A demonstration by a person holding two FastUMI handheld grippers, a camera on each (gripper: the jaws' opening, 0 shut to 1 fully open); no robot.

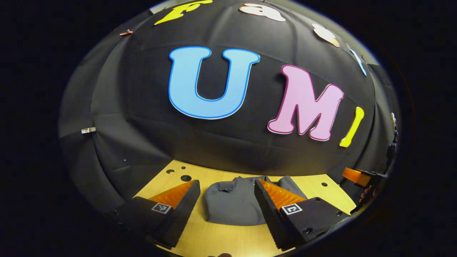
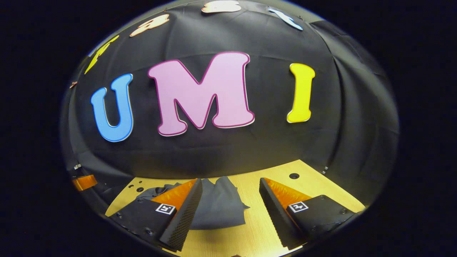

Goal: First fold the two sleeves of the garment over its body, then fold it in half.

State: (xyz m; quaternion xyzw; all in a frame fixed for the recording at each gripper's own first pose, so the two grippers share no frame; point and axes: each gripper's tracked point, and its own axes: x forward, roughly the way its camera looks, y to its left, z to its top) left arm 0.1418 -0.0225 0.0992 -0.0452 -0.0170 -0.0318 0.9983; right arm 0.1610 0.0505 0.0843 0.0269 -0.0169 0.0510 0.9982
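Note:
A dark grey garment (image 1: 232, 205) lies bunched into a compact folded heap on the wooden table (image 1: 221, 239), just beyond my left gripper (image 1: 225, 187), which hangs open above it with nothing between its fingers. In the right gripper view the same garment (image 2: 217, 207) lies left of centre, partly hidden behind the left finger (image 2: 182, 210) of my right gripper (image 2: 232, 185). That gripper is open too and holds nothing. The other gripper (image 1: 360, 178) and a hand show at the right edge of the left gripper view.
The table (image 2: 321, 192) has several small round holes, one (image 2: 294, 176) near its back right and one (image 1: 185, 177) at its back left. The black cloth wall rises right behind the table's far edge. A bit of the other gripper (image 2: 84, 182) shows far left.

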